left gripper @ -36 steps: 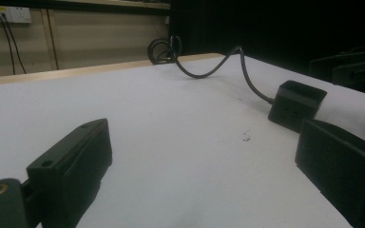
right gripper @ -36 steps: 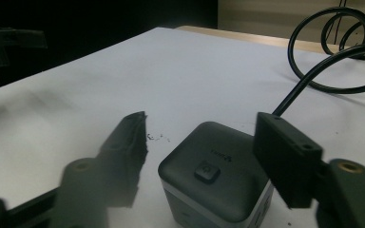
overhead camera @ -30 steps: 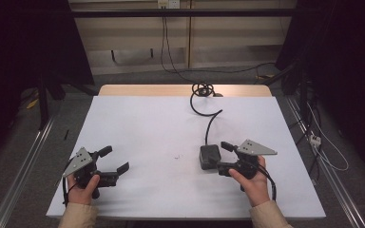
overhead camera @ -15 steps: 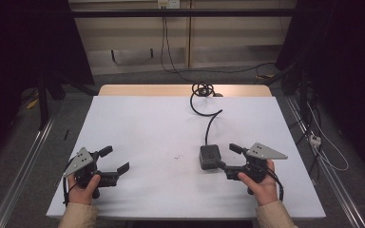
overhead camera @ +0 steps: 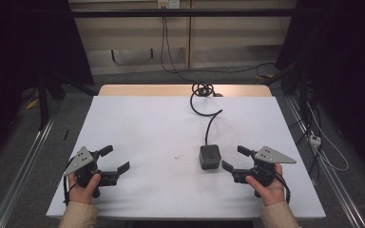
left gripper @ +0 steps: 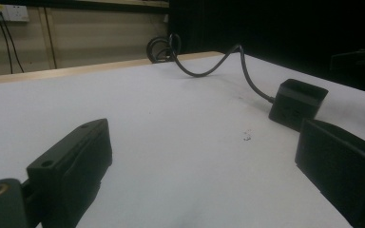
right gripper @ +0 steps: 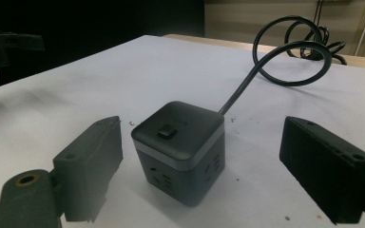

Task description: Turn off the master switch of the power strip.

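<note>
Right tool (overhead camera: 232,158) released, jaws just been widening, nothing between them; socket cube (overhead camera: 210,156) sits on white worktop (overhead camera: 142,123) just at its 9 o'clock. Left tool (overhead camera: 115,159) released, well apart

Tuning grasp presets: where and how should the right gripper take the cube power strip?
Probably across the cube power strip body, on two opposite flat side faces, coming in level from its near right side where the right gripper already faces it, open. The cable leaves the far face, so stay off that side; the top carries a button, so avoid pressing from above.
</note>
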### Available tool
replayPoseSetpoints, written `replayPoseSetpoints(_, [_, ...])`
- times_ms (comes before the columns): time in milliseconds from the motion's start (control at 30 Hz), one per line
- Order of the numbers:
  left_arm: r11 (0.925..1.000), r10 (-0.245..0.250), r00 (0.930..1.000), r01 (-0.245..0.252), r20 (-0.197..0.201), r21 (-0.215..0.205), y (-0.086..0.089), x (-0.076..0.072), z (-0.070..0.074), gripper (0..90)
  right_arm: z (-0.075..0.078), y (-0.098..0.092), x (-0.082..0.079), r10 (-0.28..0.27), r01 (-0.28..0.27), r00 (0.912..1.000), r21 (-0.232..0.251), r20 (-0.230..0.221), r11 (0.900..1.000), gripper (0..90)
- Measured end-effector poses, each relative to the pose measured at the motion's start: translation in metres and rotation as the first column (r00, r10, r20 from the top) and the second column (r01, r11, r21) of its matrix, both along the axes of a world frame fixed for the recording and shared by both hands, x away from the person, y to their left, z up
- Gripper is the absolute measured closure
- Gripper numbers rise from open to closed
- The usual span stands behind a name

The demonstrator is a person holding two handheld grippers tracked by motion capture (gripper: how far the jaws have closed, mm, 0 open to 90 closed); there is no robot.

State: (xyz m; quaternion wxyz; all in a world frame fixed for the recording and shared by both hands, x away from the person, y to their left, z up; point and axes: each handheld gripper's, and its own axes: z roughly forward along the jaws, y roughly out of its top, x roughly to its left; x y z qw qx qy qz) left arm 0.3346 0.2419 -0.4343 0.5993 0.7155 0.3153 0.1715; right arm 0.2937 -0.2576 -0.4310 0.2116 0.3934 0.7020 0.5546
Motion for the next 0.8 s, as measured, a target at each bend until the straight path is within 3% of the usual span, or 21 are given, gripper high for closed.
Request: replayPoseSetpoints(800, [1.0000, 0.002, 1.0000, -0.002, 0.002, -0.001, 0.000, 0.000, 0.000, 4.8, -0.010, -0.020, -0.010, -0.034, 0.033, 0.9993, -0.034, -0.016, 0.999, 13.7])
